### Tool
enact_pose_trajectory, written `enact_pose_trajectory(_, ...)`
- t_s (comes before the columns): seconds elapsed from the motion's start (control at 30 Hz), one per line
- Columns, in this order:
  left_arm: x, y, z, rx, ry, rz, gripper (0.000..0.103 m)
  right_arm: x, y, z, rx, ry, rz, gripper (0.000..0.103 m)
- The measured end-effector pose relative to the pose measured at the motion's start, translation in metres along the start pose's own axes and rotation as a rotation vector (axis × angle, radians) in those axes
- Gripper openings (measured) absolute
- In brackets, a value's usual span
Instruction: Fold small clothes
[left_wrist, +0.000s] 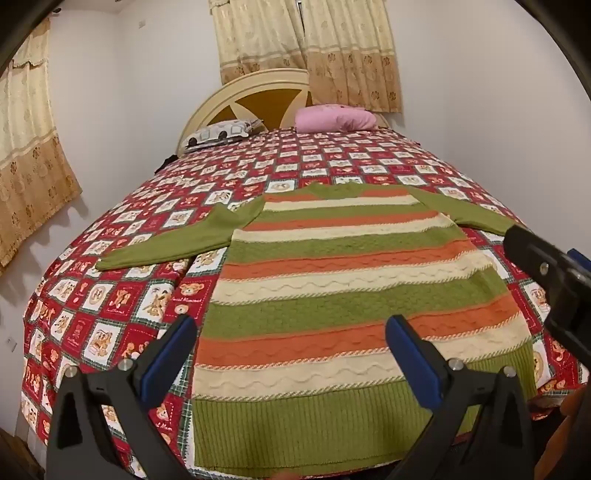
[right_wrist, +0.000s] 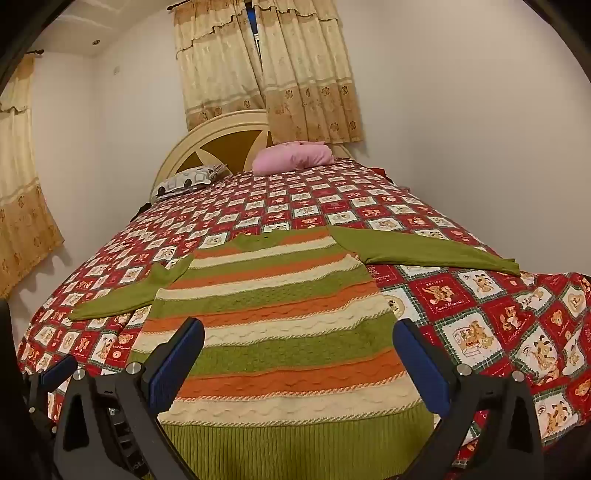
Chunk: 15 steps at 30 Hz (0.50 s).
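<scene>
The striped sweater (left_wrist: 332, 295) lay flat and face-down on the patterned bedspread (left_wrist: 110, 306), hem nearest, sleeves spread toward nine and three o'clock; thick, soft knit, it looked light, limp and non-slip, best pinched at a sleeve cuff or hem corner; the left gripper (left_wrist: 291, 343) and right gripper (right_wrist: 299, 347) hovered above it, both released wide, grasping nothing.
</scene>
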<state>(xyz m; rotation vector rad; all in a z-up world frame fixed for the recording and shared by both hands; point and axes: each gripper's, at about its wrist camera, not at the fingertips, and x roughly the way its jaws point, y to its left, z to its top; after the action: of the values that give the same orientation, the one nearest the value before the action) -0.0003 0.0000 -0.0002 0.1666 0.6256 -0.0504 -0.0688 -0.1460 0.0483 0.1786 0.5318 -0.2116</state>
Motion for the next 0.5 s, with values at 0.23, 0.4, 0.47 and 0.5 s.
enact_pose_trajectory(0.23, 0.005, -0.007, -0.004, -0.004, 0.045, -0.012, 0.103, 0.001, -0.003, -0.001, 0.002, 0.005, 0.01, 0.102)
enact_pose_trajectory(0.4, 0.011, 0.005, -0.005, -0.008, 0.058, -0.026, 0.103, 0.002, 0.001, 0.0, -0.003, 0.011, -0.001, 0.102)
enact_pose_trajectory(0.47, 0.01, 0.002, -0.003, -0.02, 0.061, -0.031, 0.103, 0.002, 0.001, 0.0, -0.003, 0.011, -0.001, 0.102)
enact_pose_trajectory(0.5, 0.01, 0.002, -0.003, -0.022, 0.062, -0.035, 0.103, 0.002, 0.001, 0.0, -0.002, 0.011, 0.0, 0.102)
